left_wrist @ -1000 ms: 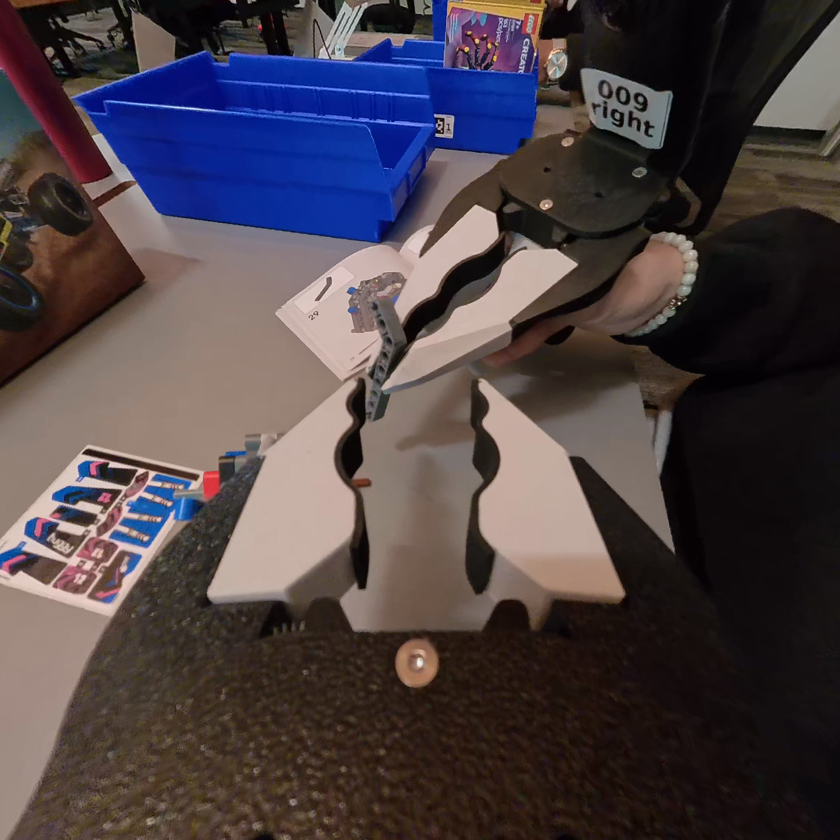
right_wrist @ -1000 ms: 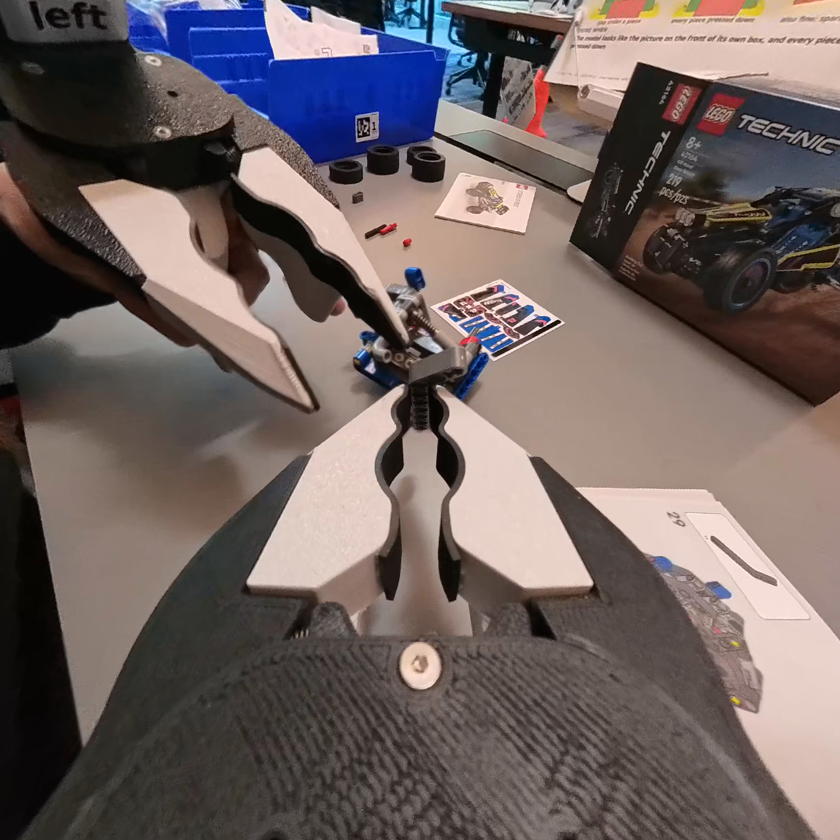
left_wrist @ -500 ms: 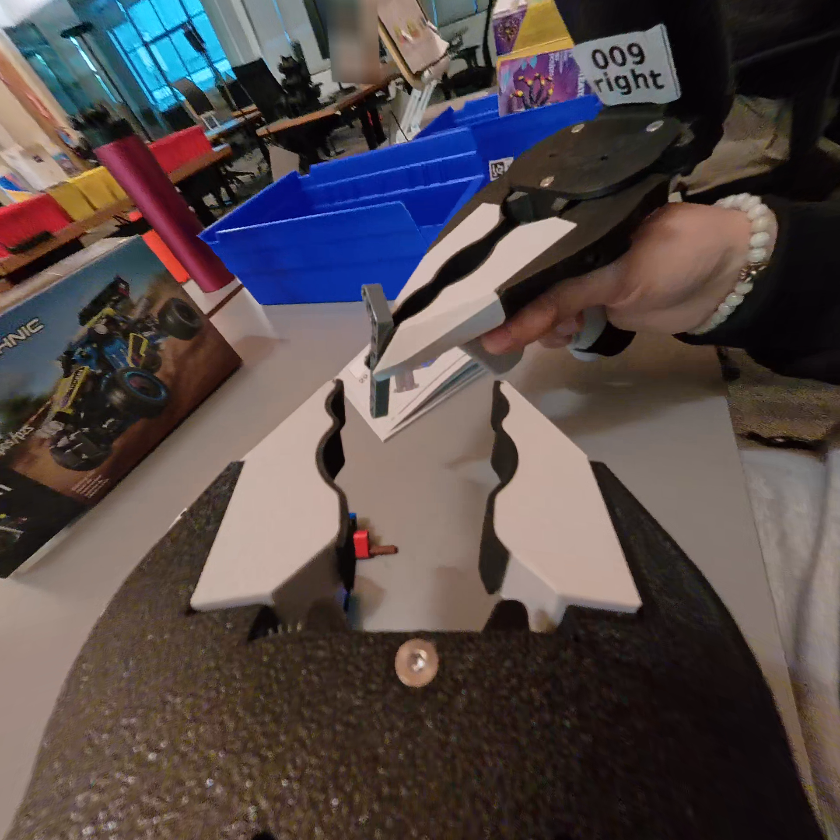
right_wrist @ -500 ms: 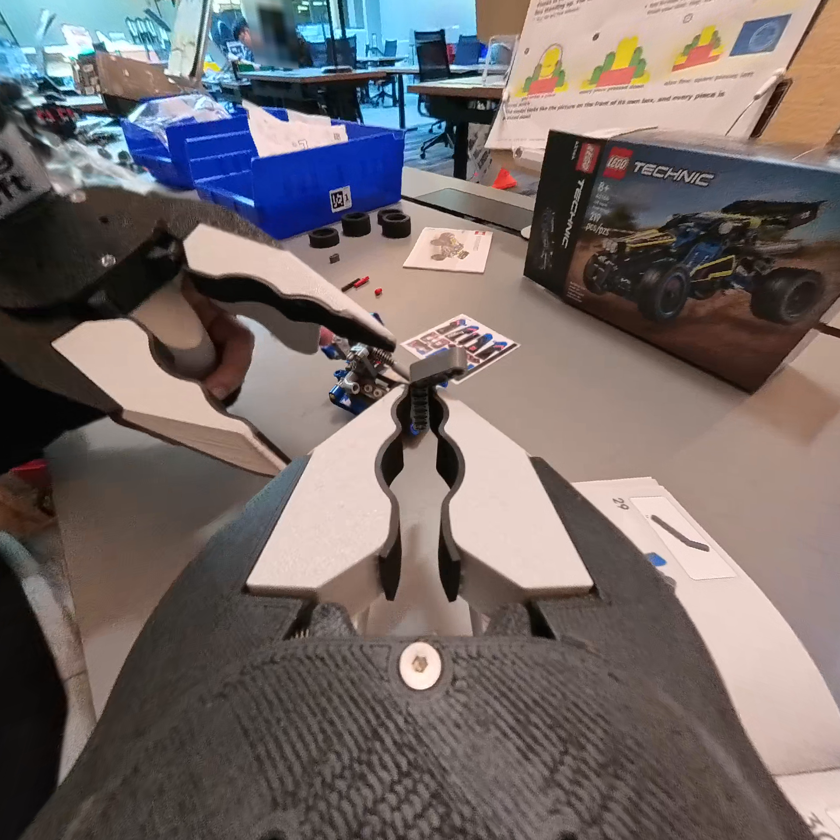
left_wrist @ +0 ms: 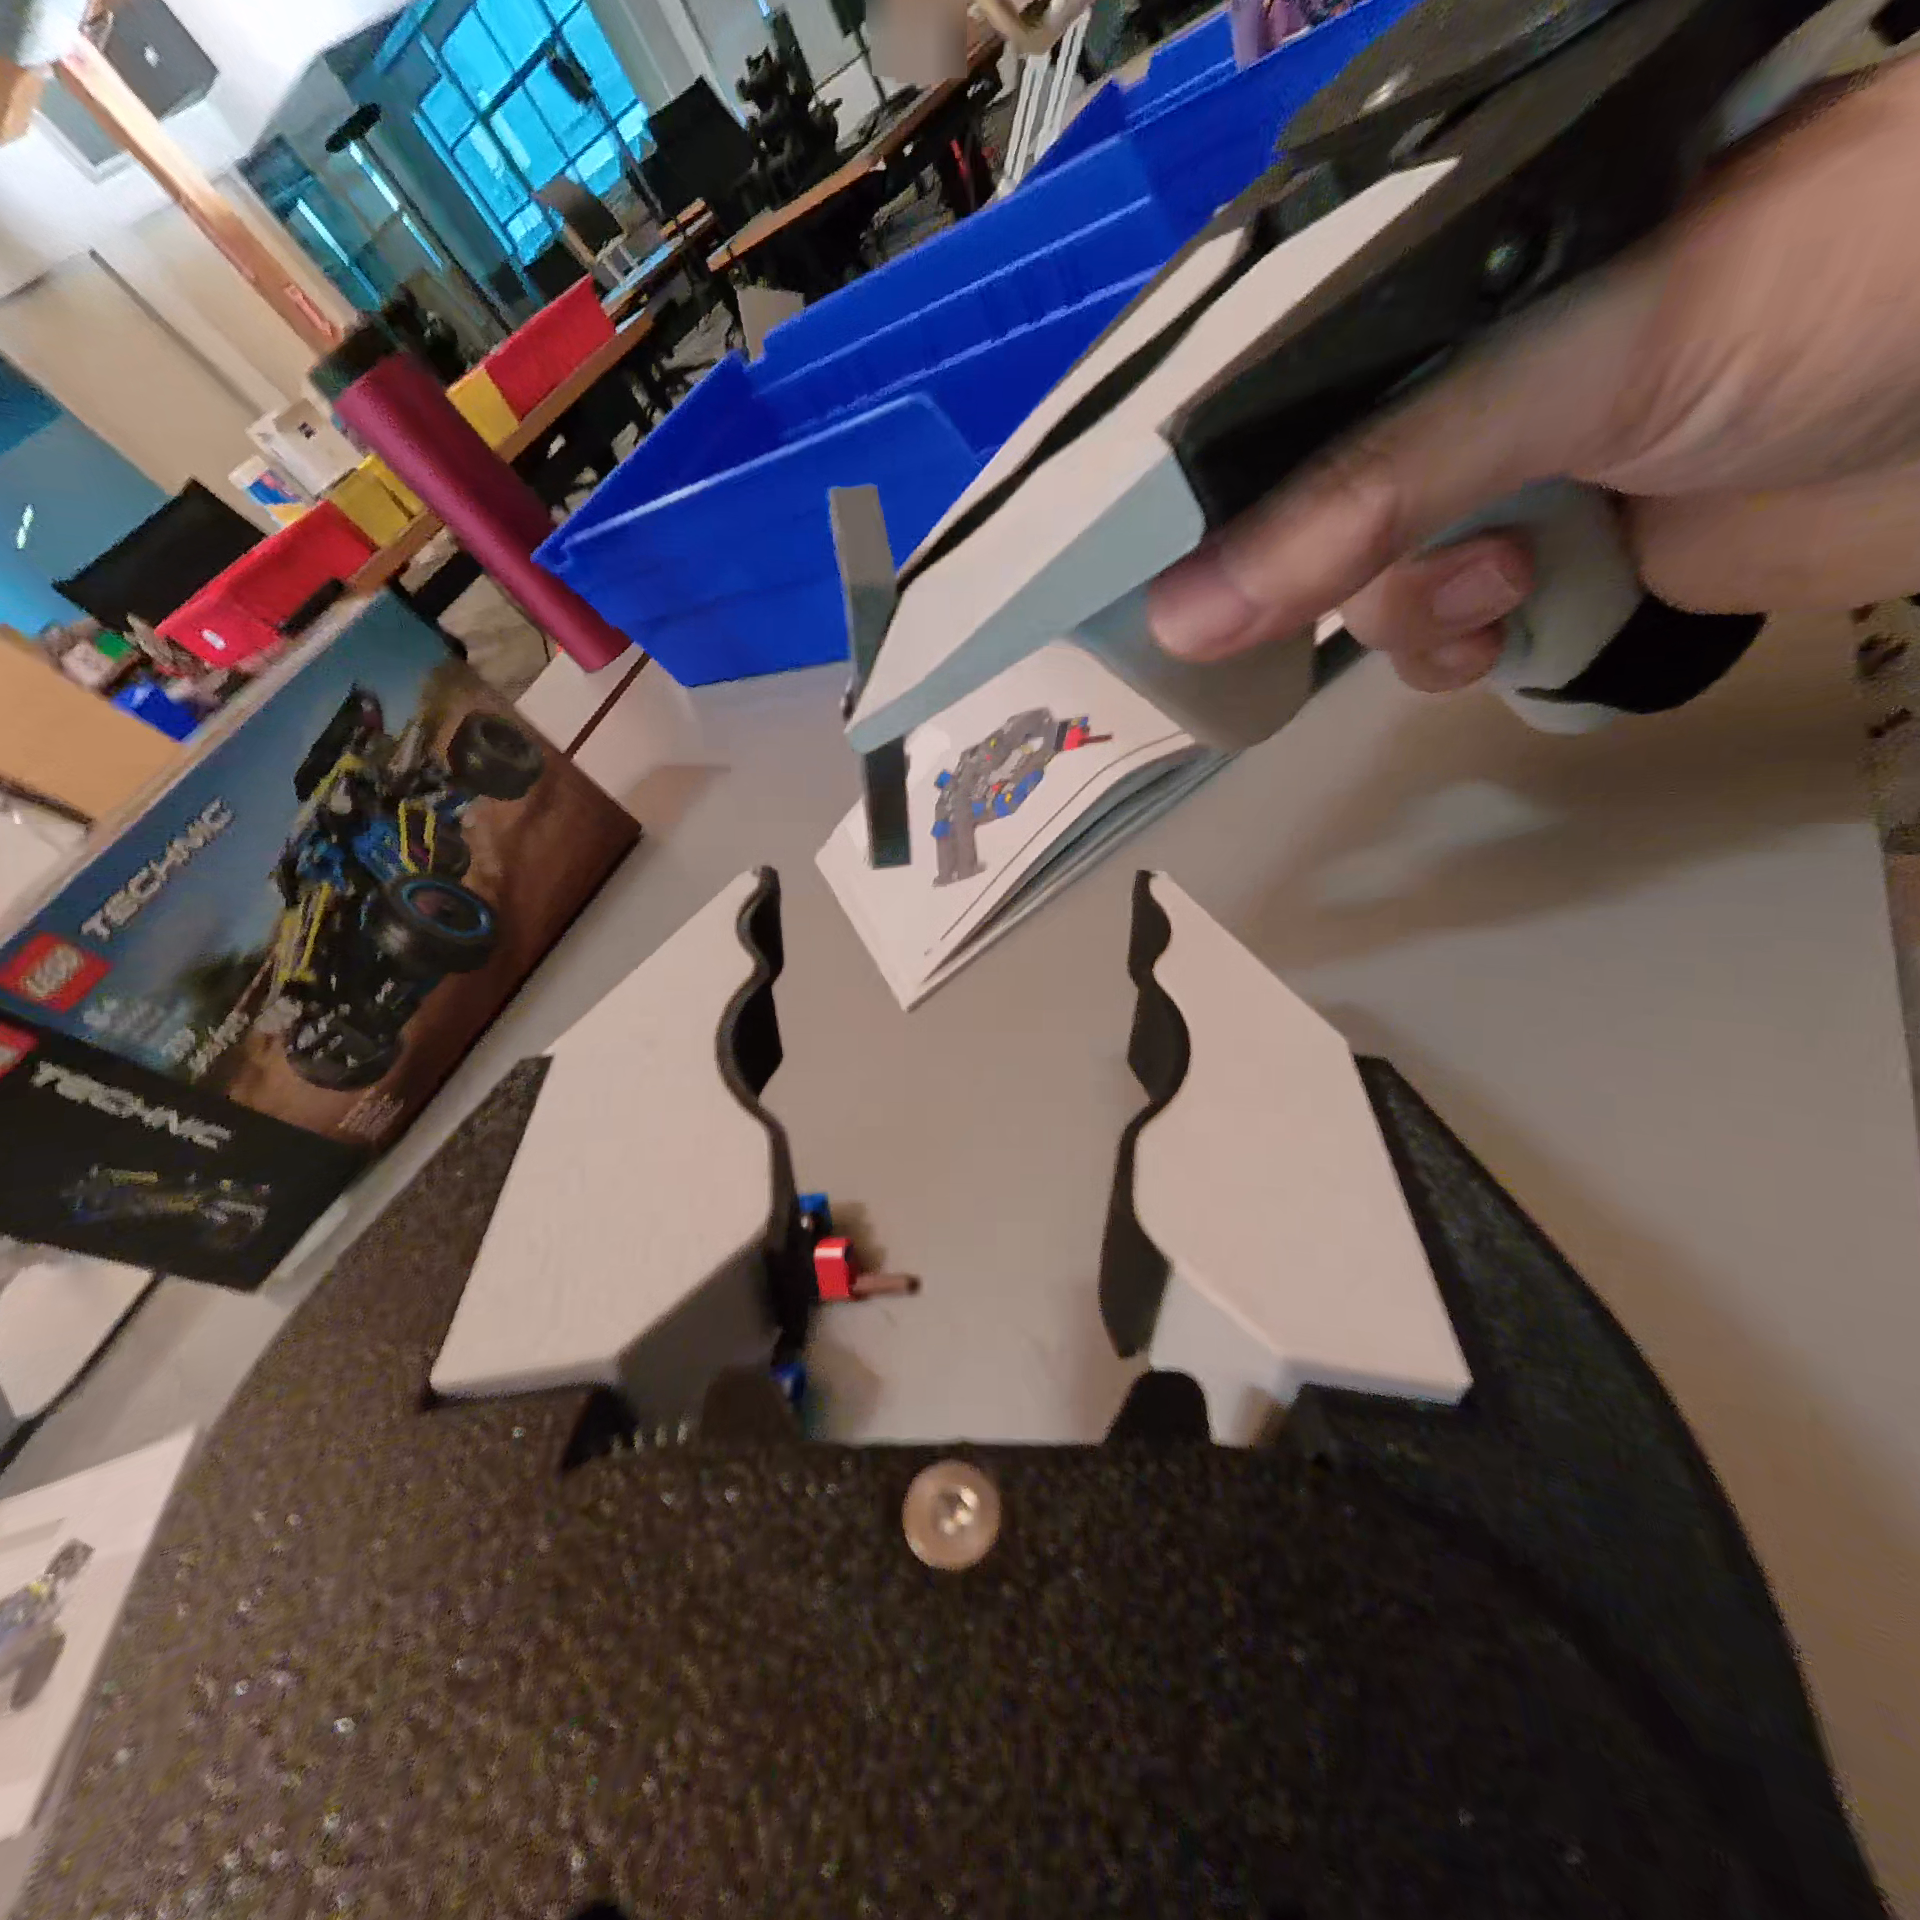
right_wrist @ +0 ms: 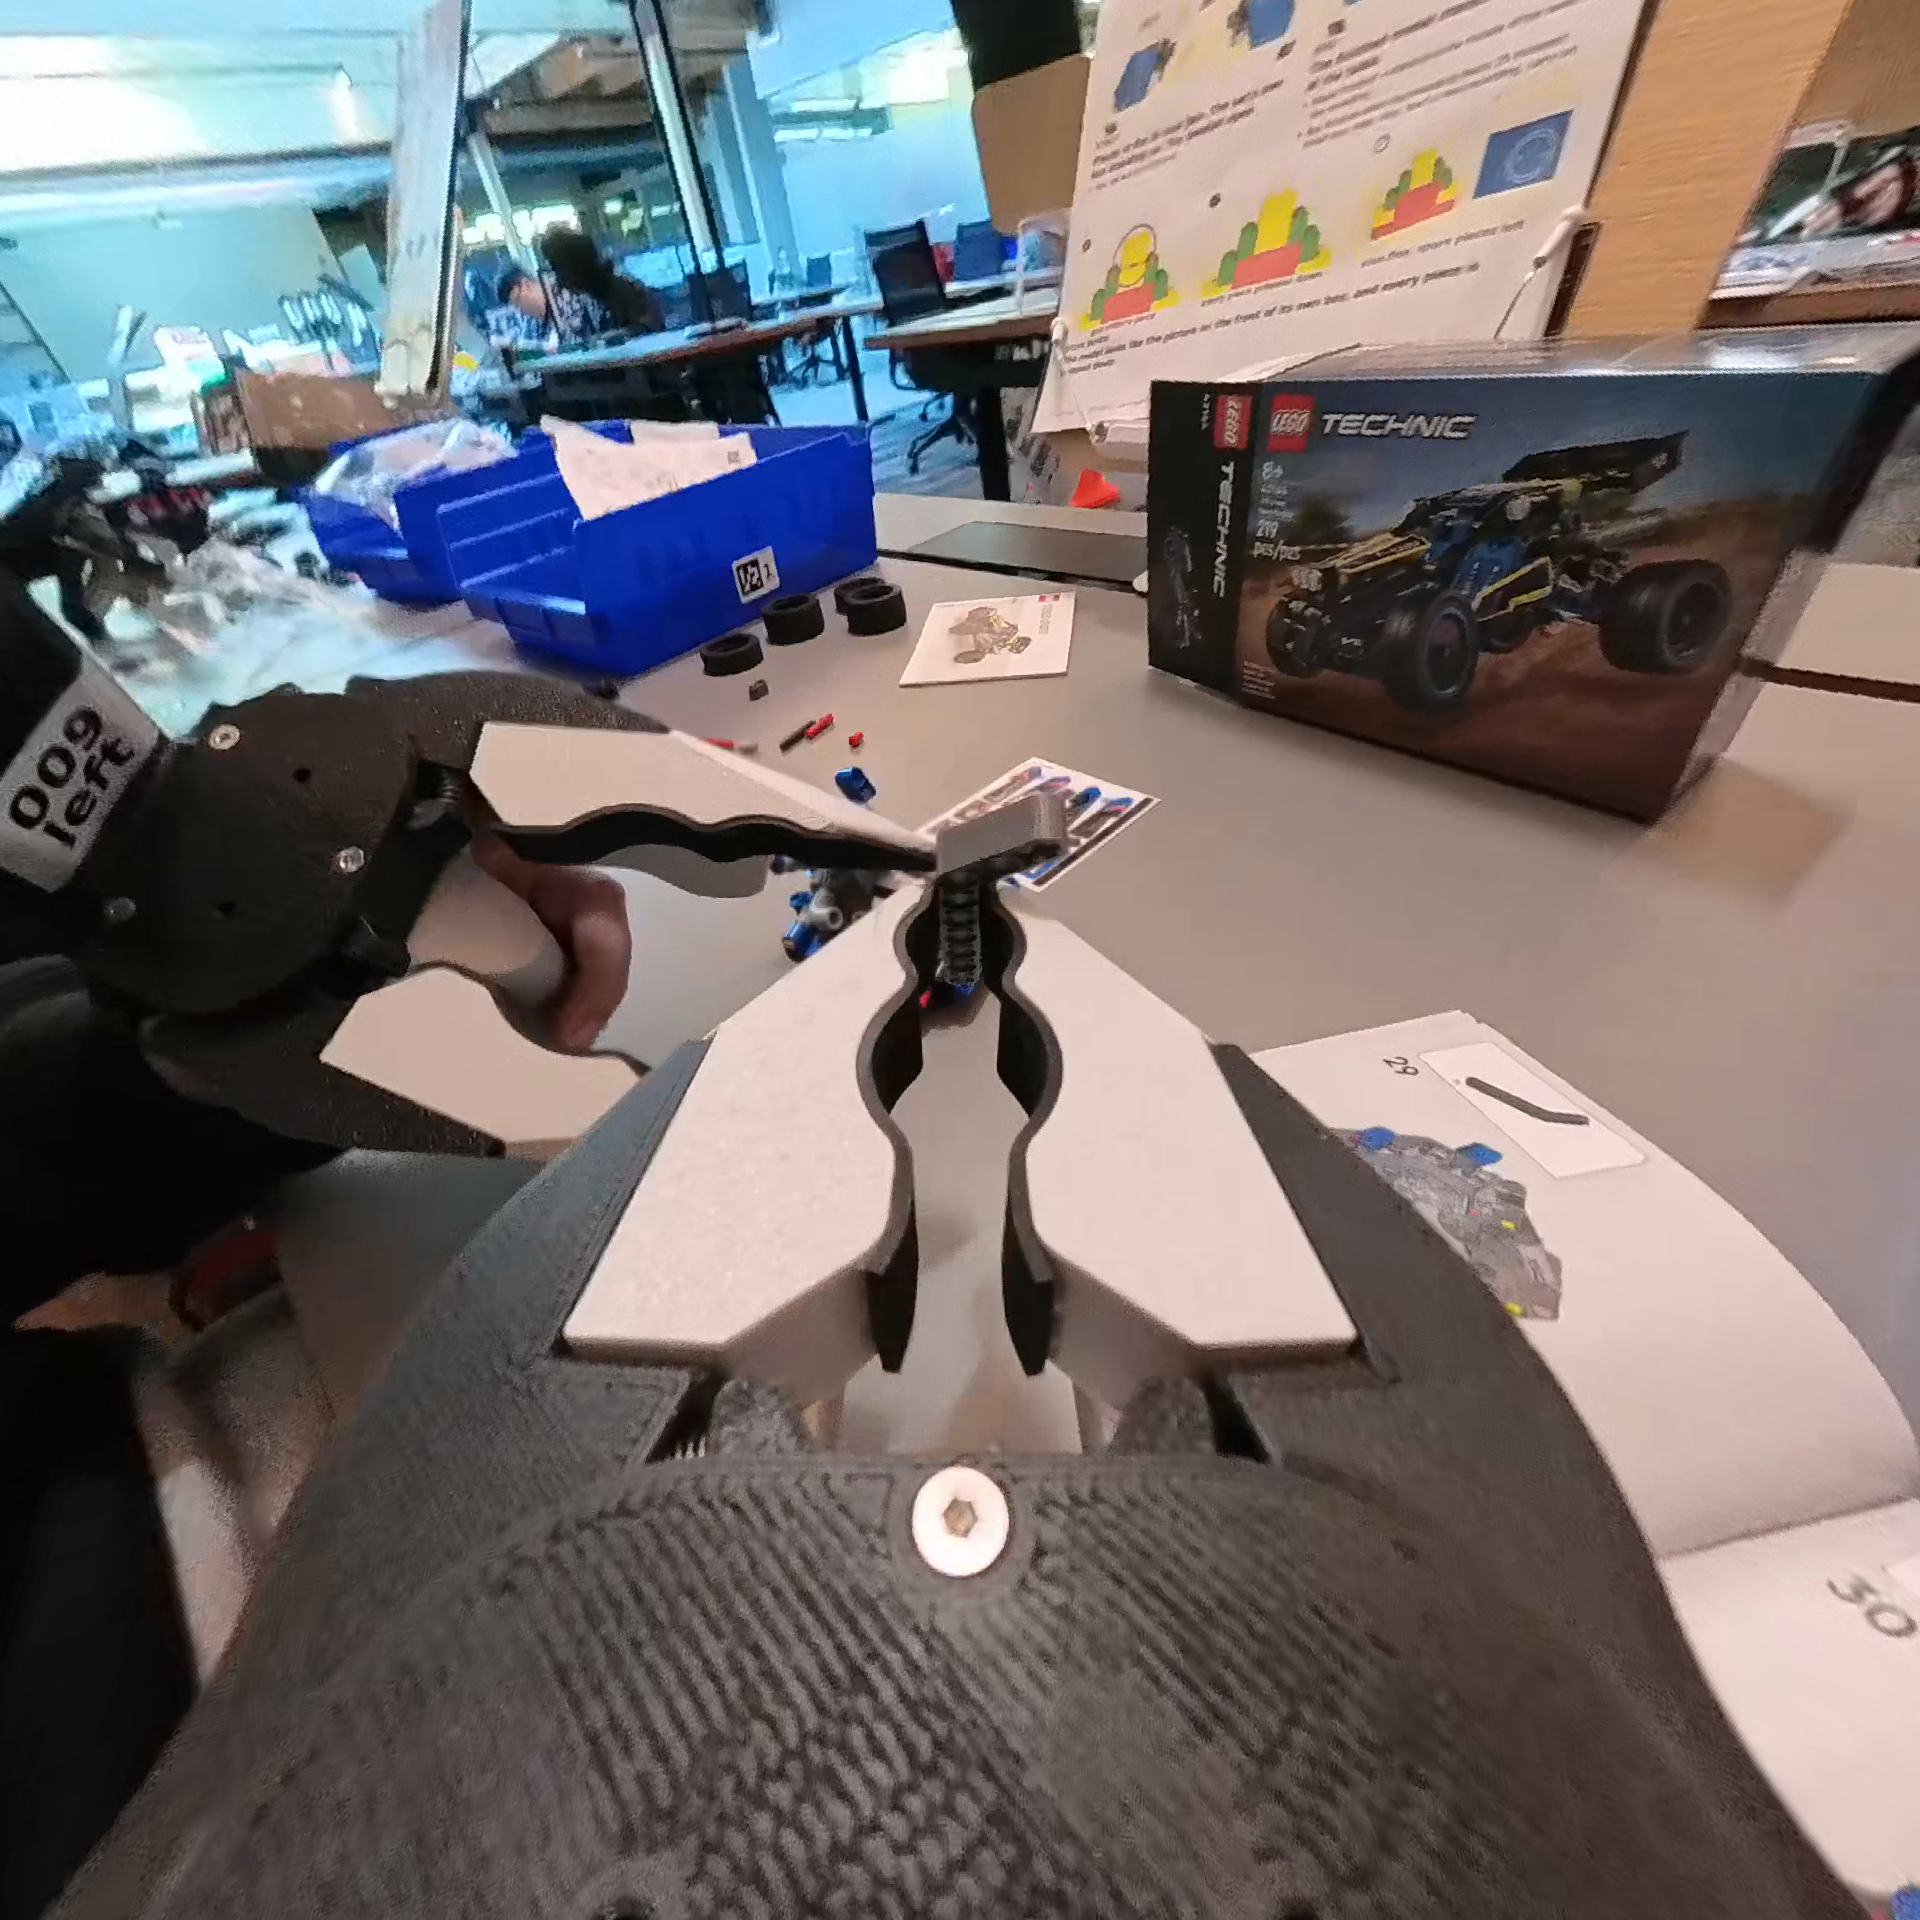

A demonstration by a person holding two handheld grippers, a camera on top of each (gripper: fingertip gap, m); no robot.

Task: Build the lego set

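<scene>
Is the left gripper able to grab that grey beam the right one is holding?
Probably yes. The left gripper is open and empty, and the grey beam sticks out clear of the right gripper, close ahead with nothing between.

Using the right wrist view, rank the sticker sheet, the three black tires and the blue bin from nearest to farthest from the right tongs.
From the right tongs:
1. Sticker sheet, just ahead on the table.
2. Three black tires, farther back, left.
3. Blue bin, right behind the tires.
</scene>
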